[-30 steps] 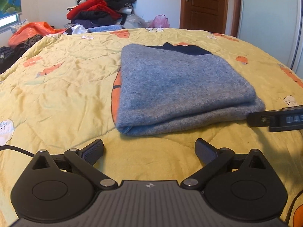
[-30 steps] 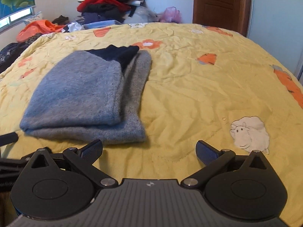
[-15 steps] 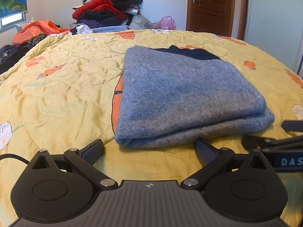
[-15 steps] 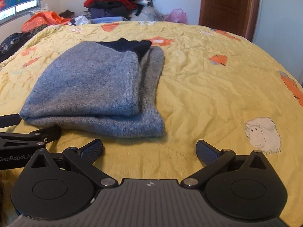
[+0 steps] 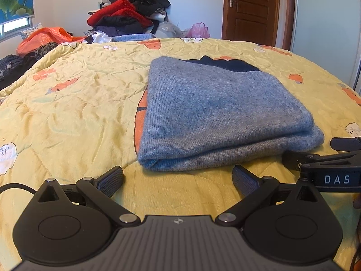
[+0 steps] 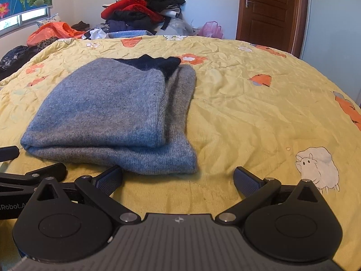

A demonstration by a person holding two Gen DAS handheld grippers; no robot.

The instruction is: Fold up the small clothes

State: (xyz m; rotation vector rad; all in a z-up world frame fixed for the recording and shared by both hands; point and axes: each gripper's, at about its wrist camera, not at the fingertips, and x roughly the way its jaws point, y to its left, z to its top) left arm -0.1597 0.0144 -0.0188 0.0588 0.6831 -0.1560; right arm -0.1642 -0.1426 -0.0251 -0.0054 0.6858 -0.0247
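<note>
A folded grey knit sweater (image 5: 216,117) with a dark navy part at its far end lies on the yellow bedspread (image 5: 67,113). My left gripper (image 5: 178,178) is open just in front of the sweater's near folded edge, nothing between its fingers. In the right wrist view the same sweater (image 6: 108,113) lies left of centre, and my right gripper (image 6: 178,179) is open at its near right corner, its left fingertip (image 6: 110,178) close to the fabric. Each gripper shows at the edge of the other's view.
A heap of red, black and dark clothes (image 5: 128,13) is piled beyond the far edge of the bed. Orange cloth (image 5: 45,38) lies at the far left. A brown door (image 5: 250,9) stands behind. The bedspread spreads wide on both sides of the sweater.
Both grippers have moved forward and closer to the sweater's near edge, which now looks larger. Both stay open. The sweater itself has not moved.
</note>
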